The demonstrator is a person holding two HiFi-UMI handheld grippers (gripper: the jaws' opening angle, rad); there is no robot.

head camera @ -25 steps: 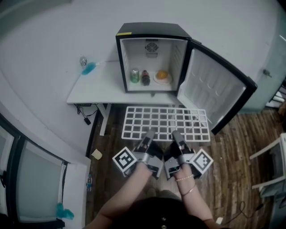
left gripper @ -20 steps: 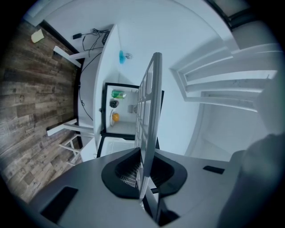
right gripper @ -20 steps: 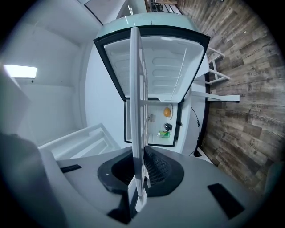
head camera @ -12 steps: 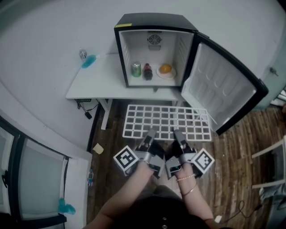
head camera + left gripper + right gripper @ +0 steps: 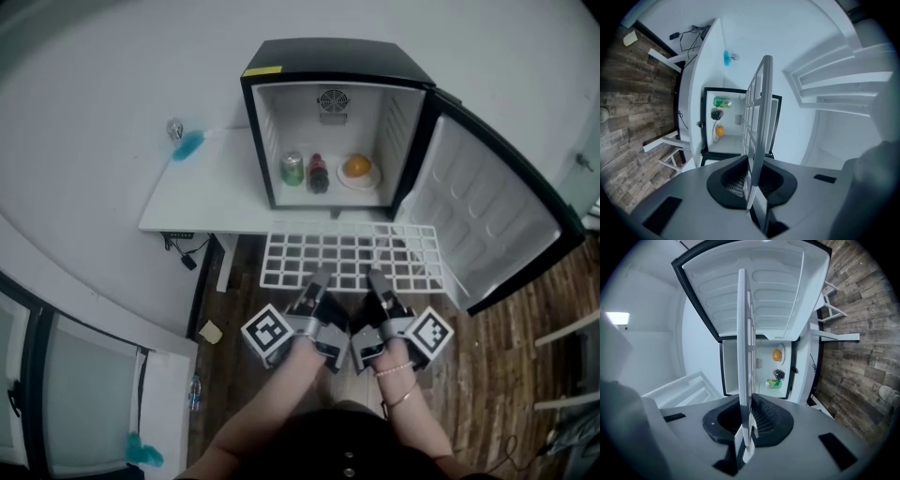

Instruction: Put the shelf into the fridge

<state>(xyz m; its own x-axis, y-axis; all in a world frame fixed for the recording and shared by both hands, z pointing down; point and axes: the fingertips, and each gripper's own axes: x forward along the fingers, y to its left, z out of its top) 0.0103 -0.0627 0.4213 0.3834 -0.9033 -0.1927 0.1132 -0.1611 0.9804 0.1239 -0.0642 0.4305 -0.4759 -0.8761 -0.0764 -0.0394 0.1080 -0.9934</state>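
Note:
The white wire shelf hangs level in the air in front of the open black mini fridge. My left gripper is shut on its near edge, left of centre. My right gripper is shut on the same edge, just to the right. In the left gripper view the shelf stands edge-on between the pads. The right gripper view shows the shelf the same way, with the fridge straight beyond it. The shelf's far edge sits level with the table's front edge, below the fridge opening.
The fridge stands on a white table; its door swings open to the right. Inside are a green can, a dark bottle and an orange on a plate. A blue item lies on the table's left. Wooden floor below.
The shelf and both grippers have moved forward toward the fridge; the shelf's far edge now reaches the table's front edge. Both grips are unchanged.

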